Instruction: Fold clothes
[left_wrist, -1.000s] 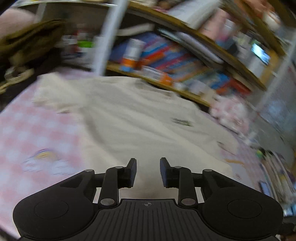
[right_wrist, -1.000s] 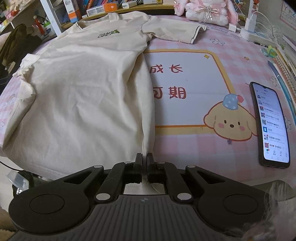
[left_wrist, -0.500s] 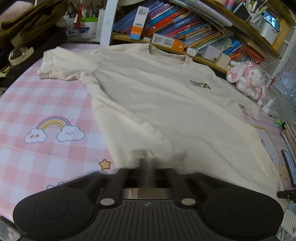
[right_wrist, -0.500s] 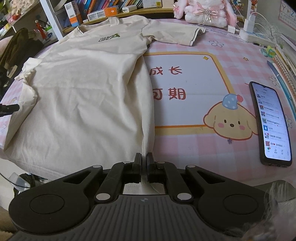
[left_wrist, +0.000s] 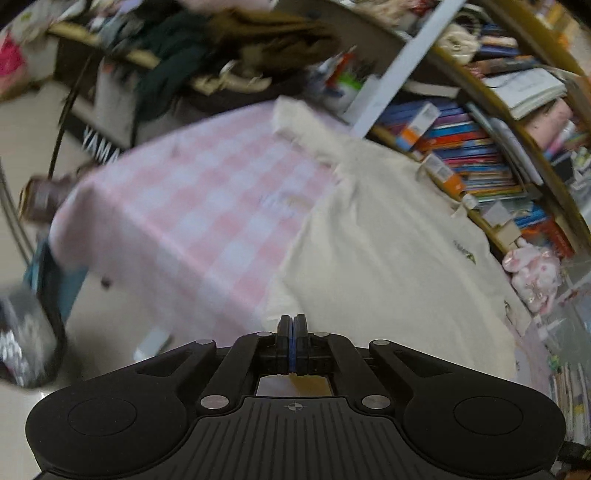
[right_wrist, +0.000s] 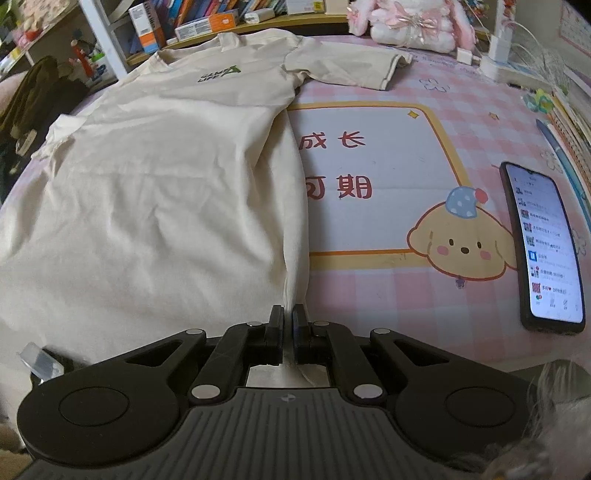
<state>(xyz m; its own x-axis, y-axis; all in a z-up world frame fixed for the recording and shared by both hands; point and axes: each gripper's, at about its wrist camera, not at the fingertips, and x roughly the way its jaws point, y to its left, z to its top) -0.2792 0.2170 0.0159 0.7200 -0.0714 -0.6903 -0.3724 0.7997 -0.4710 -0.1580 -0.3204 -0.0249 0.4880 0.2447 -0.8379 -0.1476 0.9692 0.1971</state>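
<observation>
Left wrist view: left gripper (left_wrist: 291, 325) fingers pressed together, nothing visibly between them; cream T-shirt (left_wrist: 388, 258) lies ahead and to the right on the pink checked tablecloth (left_wrist: 207, 206). Only this view shows the table's corner and the bookshelf (left_wrist: 476, 155) packed w/ books.

Right wrist view: right gripper (right_wrist: 288, 317) clamped on the shirt's hem corner, near the table edge. Only here: phone (right_wrist: 543, 240), lit, well apart.

Mat (right_wrist: 373, 122) reads "成长可期"; bag (left_wrist: 99, 147) reads "YAMA".
</observation>
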